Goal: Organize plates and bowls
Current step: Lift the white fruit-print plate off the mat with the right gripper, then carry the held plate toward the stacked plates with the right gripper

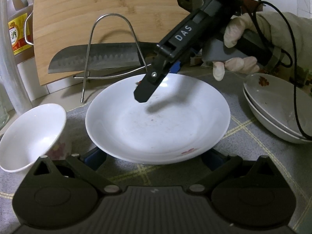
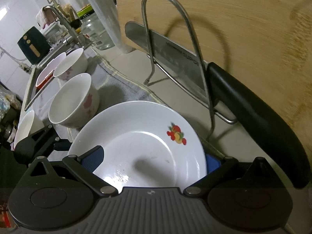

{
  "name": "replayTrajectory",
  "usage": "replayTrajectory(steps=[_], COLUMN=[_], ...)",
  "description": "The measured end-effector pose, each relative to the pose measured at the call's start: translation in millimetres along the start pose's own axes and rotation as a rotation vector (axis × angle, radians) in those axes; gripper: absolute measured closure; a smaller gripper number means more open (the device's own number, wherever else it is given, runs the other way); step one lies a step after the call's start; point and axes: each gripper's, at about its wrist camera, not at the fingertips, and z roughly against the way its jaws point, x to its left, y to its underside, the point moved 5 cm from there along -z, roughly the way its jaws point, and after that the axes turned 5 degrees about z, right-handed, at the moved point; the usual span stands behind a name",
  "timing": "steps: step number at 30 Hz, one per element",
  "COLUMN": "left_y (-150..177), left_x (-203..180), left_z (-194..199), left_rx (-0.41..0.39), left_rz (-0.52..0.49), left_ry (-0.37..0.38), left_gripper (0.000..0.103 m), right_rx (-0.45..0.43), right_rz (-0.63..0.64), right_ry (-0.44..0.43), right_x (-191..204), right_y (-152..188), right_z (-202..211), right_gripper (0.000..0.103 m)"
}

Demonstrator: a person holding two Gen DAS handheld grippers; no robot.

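A white plate (image 1: 158,117) lies on the grey checked cloth (image 1: 243,156), in front of the wire rack (image 1: 113,44). My left gripper (image 1: 155,156) is open at the plate's near rim, which hides its blue fingertips. My right gripper (image 1: 156,83), held by a gloved hand (image 1: 234,33), comes down from the upper right. It is open across the far rim, with one finger hovering over the dish. In the right wrist view that plate (image 2: 140,146), with its fruit decal, fills the gap of the right gripper (image 2: 153,159). A tilted small bowl (image 1: 33,136) lies to the left.
A knife (image 1: 93,60) rests in the rack against a wooden cutting board (image 1: 97,9). Two stacked dishes (image 1: 273,105) sit at the right. Flowered bowls (image 2: 74,101) (image 2: 71,64) line the counter toward the sink (image 2: 37,74). An oil bottle (image 1: 18,29) stands at the far left.
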Motion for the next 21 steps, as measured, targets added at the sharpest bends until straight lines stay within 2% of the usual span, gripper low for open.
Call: replayTrajectory(steps=[21], left_y=[-1.2], left_x=[-0.4], left_z=[4.0], left_rx=[0.023], left_rz=[0.002], left_ry=[-0.028], left_gripper=[0.0], right_rx=[0.016], right_rz=[0.027], right_ry=[-0.002], right_x=[10.1], right_y=[6.5], right_z=[3.7], right_gripper=[0.0])
